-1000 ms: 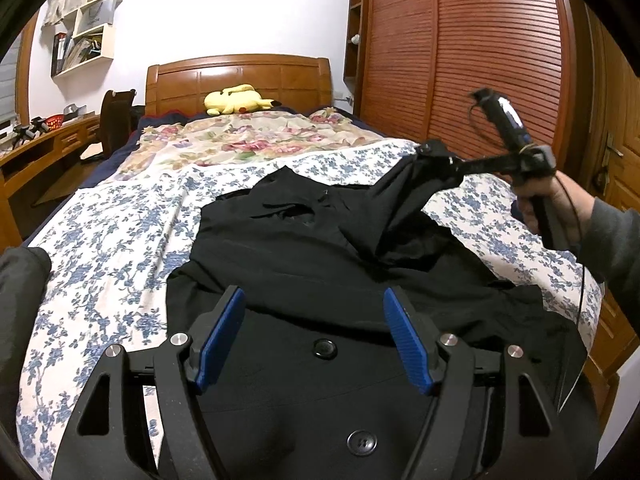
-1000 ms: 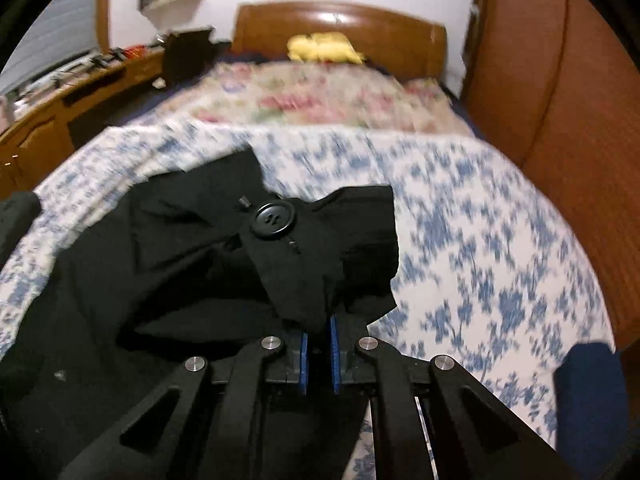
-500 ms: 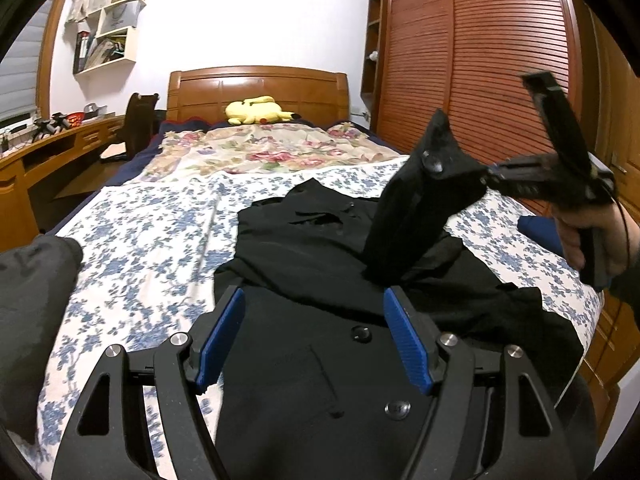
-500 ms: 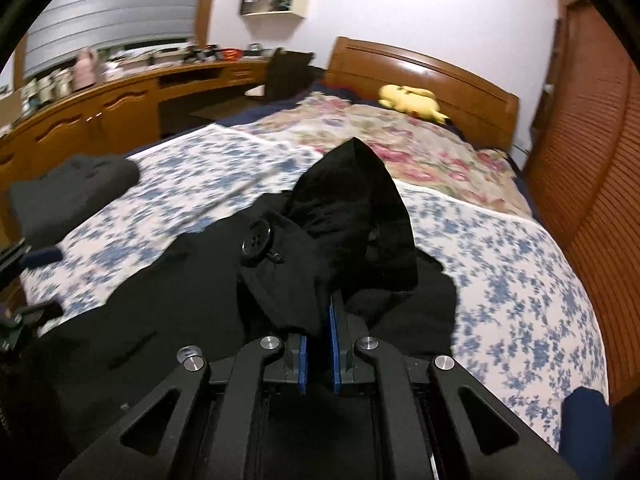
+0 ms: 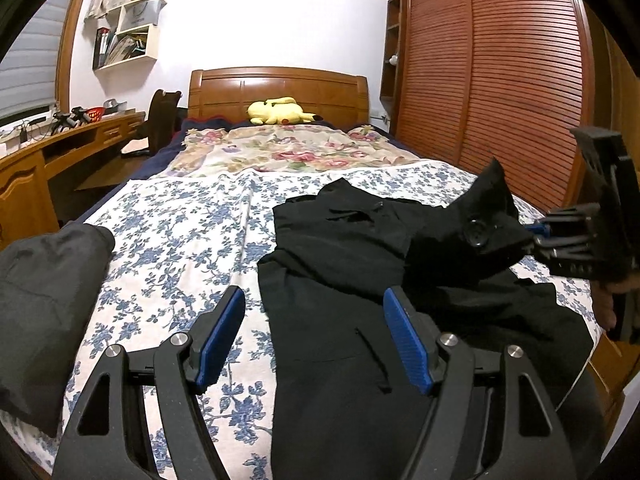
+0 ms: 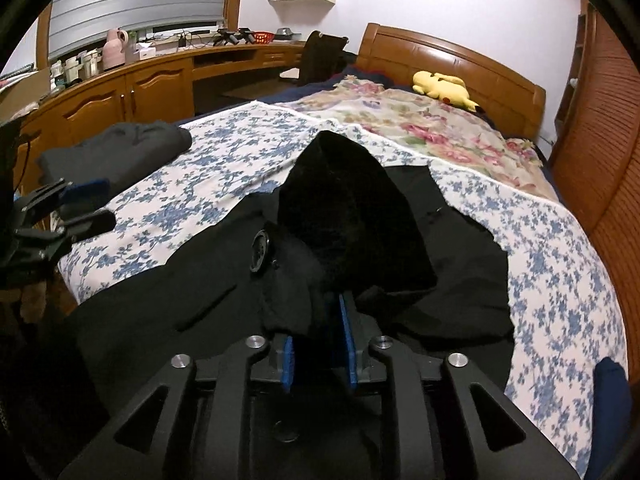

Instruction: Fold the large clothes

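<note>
Black and heavy, the coat (image 5: 360,280) lies spread across the blue-flowered sheet (image 5: 172,240) of the bed, with one buttoned sleeve end (image 6: 344,220) lifted off it between the fingers of the right gripper (image 6: 318,344). Those fingers are opening, and a visible gap already separates the blue pads (image 6: 347,344) while the cloth still sits between them. Spread wide and holding nothing, the left gripper (image 5: 314,340) hovers over the coat's near edge, and a folded dark grey garment (image 5: 44,280) rests on the bed's left side.
</note>
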Demonstrator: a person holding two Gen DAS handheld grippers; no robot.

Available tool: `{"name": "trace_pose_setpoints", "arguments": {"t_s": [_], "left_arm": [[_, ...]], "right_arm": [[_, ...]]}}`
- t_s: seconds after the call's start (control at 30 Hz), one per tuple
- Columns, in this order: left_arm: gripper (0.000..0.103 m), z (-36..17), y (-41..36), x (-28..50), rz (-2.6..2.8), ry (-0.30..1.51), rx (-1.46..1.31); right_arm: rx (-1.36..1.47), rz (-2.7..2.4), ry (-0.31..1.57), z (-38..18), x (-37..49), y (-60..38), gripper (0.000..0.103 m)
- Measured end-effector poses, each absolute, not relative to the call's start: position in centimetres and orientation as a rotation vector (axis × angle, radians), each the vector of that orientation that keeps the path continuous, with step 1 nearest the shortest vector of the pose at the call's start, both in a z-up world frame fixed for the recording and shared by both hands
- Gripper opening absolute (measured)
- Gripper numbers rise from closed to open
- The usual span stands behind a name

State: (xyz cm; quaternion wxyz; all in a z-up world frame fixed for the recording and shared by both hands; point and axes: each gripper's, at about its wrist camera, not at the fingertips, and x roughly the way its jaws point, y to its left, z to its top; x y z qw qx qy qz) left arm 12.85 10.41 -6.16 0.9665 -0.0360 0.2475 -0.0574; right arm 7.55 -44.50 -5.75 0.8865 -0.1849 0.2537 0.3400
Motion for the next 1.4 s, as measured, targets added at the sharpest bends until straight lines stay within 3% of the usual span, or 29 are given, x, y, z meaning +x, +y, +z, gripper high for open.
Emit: {"name": "trace_pose_setpoints", "arguments": {"t_s": [0.17,0.3,0.57,0.9,1.4], "left_arm": [[0.073,-6.1,10.7,12.8,-0.112,0.495,-0.076],[0.073,-6.1,11.0,12.7,-0.11,0.492,-0.083],[0.073,-6.2,11.3,12.8,-0.105,0.492,-0.087],[0.073,-6.4,11.2,12.8,-0.103,0.503,-0.076],[0.073,-6.7,11.1,13.0,-0.091,0.513,-0.073]], "right_arm": [[-0.346,0.738,0.54,-5.0,6.9,-44.2,0.052],[-0.339,0.787,0.507,-4.2,5.6,-44.4,0.059],[-0.307,0.79,0.476,-3.4,4.9,-46.7,0.06],[-0.267,0.685,0.586,-7.5,8.2,-46.4,0.06],[-0.298,0.765,0.679,-11.8,12.3,-36.5,0.06]]}}
